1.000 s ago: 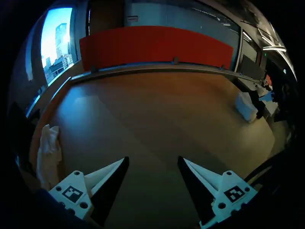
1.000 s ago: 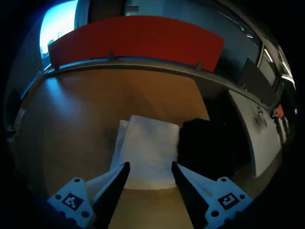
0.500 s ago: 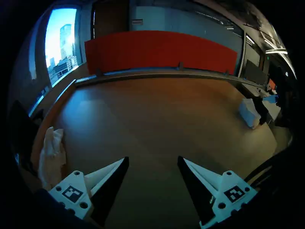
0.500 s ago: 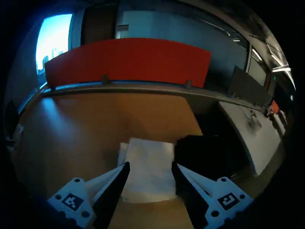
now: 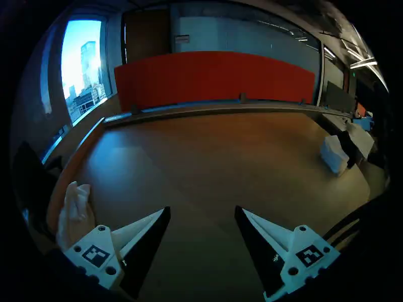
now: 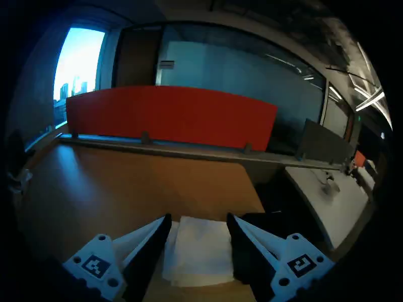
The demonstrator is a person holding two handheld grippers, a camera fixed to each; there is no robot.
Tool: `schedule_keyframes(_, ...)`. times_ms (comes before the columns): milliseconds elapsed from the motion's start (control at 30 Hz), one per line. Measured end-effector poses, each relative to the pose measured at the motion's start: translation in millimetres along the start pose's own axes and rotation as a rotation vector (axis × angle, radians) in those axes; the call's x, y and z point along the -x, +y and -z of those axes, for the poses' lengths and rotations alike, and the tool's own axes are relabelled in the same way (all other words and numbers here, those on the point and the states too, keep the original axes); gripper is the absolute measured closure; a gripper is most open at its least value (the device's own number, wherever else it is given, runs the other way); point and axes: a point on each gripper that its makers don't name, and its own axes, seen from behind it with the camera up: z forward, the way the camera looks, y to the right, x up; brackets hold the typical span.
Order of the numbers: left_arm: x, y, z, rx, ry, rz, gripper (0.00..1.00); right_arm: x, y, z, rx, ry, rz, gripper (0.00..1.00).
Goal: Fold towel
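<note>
Op: Claws?

Ann: Your left gripper [image 5: 201,208] is spread wide with nothing between the fingers, just bare table [image 5: 211,151] below. Your right gripper [image 6: 197,215] is the same, wide apart and empty.

Op: Where's the towel?

Ann: There are two. The folded towel [image 6: 201,250] lies flat on the table right ahead of your right gripper, framed in the gap between its fingers, and no finger seems to touch it. That one looks done. The crumpled towel [image 5: 74,214] is bunched at the table's left edge, just beside your left gripper's left finger and outside the gap.

Op: So which hand goes?

Ann: Left, my call. The crumpled towel is close on your left gripper's left side and well apart from your right one. You'd swing left, since straight ahead is only table.

Op: Which way does it lie?

Ann: The long axis runs along the table edge, away from you, roughly in line with your fingers. Its near end is hidden behind the finger's base, so I can't tell where a corner is. You'll likely have to turn in to take it across the narrow way
</note>
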Motion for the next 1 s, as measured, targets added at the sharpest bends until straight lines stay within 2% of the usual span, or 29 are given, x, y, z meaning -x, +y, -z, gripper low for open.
schedule_keyframes(233, -12, -3.2, -2.0, -0.010, 0.033, 0.005, 0.06, -27, -5, 5.5, 0.020, 0.109, -0.021, 0.15)
schedule_keyframes(367, -21, -4.8, -3.0, -0.013, 0.055, 0.022, 0.06, -37, -7, 7.6, 0.042, 0.158, -0.036, 0.08)
schedule_keyframes(667, -55, -8.1, -6.4, -0.008, 0.130, 0.054, 0.06, -50, -21, 11.0, 0.035, 0.208, -0.048, 0.07)
schedule_keyframes(1000, -94, -14.3, -9.6, -0.009, 0.222, 0.051, 0.06, -59, -39, 15.3, 0.029, 0.231, -0.019, 0.07)
